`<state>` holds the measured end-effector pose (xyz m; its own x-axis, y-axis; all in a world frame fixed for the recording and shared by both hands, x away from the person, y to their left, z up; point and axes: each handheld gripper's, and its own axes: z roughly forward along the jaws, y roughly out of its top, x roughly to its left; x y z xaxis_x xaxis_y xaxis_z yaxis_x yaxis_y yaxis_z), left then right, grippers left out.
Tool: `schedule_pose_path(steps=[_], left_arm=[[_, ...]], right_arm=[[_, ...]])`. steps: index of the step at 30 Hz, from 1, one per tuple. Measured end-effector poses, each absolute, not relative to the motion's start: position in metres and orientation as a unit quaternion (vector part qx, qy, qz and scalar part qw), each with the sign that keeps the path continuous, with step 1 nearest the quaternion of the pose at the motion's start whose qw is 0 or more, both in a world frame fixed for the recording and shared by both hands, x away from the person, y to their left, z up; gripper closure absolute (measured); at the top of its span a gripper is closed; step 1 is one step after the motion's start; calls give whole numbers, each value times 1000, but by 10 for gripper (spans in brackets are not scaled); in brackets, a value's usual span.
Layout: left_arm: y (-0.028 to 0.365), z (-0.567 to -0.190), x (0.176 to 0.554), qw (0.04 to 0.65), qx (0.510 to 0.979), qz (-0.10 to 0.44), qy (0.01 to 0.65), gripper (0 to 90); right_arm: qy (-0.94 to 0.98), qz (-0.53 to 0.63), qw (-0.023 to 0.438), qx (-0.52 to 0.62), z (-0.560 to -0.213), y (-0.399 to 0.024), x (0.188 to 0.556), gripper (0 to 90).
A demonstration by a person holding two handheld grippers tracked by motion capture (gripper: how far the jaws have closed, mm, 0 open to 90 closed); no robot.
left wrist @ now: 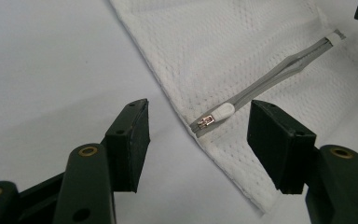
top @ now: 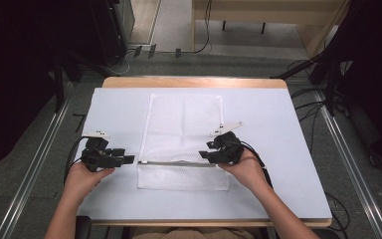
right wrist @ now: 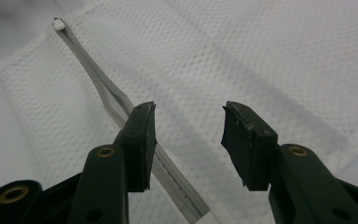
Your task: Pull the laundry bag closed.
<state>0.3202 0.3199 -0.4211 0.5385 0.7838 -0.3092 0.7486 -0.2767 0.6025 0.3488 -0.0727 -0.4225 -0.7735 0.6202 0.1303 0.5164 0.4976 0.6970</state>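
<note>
Where white desk (top: 278,149) lies bare all around: flat, bumpy mesh bag (top: 184,124) mid-desk, grey zipper (top: 176,163) across. Left hand-held gripper (top: 129,159) gaping beside bag's left edge; right hand-held gripper (top: 204,152) gaping over zipper, gripping nothing.

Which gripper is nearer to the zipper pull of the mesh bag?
Left. The left gripper is open at the bag's left edge, with the zipper pull just ahead between its fingers. The right gripper is open over the zipper's far end.
</note>
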Motion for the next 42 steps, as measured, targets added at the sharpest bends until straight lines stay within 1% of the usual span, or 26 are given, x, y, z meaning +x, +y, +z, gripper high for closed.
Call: schedule_pose_path(steps=[5,7,11,25,30,35,42], left_arm=[[323,-422,324,364,792,20,489,444],[322,-422,324,366,792,21,489,473],[319,-423,328,361,797,18,484,481],[318,-426,341,359,796,23,487,418],[319,-425,341,364,792,24,490,413],[319,-425,341,359,793,25,491,412],[319,-426,342,359,794,22,490,407]], right_arm=[[862,387,64,320,-419,-61,349,581],[862,388,63,319,-418,-56,349,582],[862,392,58,317,-419,-50,350,581],[870,392,53,294,-422,-19,350,518],[873,392,46,288,-427,-8,352,520],[875,393,33,282,-429,7,352,542],[878,394,27,271,-432,23,351,557]])
